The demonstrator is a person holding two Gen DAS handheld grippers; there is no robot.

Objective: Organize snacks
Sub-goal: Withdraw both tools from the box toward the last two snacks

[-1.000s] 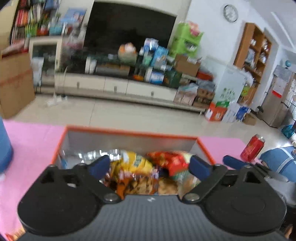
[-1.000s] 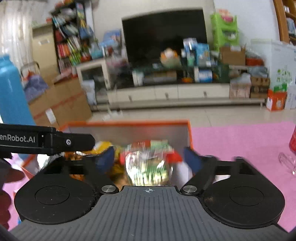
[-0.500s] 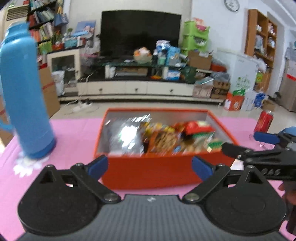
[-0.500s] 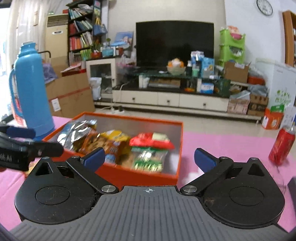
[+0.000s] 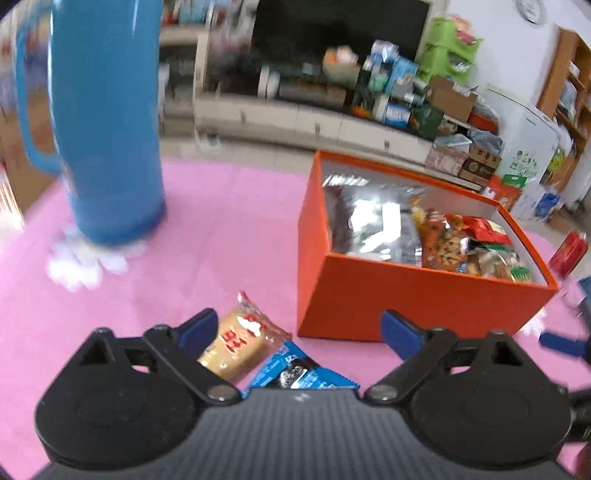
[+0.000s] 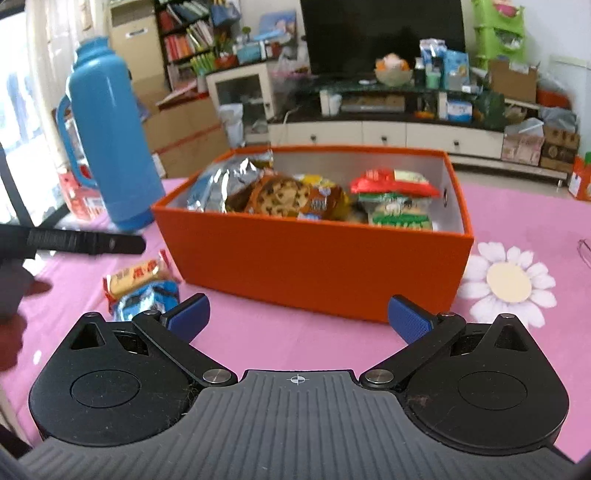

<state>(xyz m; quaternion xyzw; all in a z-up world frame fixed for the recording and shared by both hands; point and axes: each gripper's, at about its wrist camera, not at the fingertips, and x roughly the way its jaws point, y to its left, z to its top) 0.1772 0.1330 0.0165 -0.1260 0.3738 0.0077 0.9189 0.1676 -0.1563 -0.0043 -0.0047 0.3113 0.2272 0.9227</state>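
Two snack packets are seen loose on the pink cloth (image 6: 258,343), just outside the orange box (image 6: 314,266): a tan biscuit pack w/ red print (image 5: 236,345) and a blue wrapped pack (image 5: 295,373), touching each other. In the left wrist view both lie between the fingers of the left gripper (image 5: 299,332), close to its body, the tan one beside the left finger, the blue one partly cut off by the gripper body. The left gripper's jaws are spread wide and nothing is held. The box corner stands just ahead and to the right of it.

The right gripper (image 6: 299,314) is likewise spread wide w/ nothing between its pads; the box's near wall sits directly ahead, blocking any straight path to the contents. The loose packs lie ahead-left, just off its left fingertip.

Inside the box are seen a silver foil bag (image 6: 221,184), a choc-chip cookie pack (image 6: 280,195), a red-topped pack (image 6: 391,182) and a green-and-white pack (image 6: 400,214); items lower down are hidden by the wall.

A blue thermos (image 6: 110,136) stands on the cloth, well left of the box. A red can (image 5: 569,251) is blurred at the far right edge of the left wrist view. A daisy print (image 6: 509,280) shows on the cloth ahead-right. Beyond are a TV (image 6: 380,33) and a cluttered cabinet (image 6: 406,133). Much of the left wrist view is motion-blurred; pack labels can't be read.
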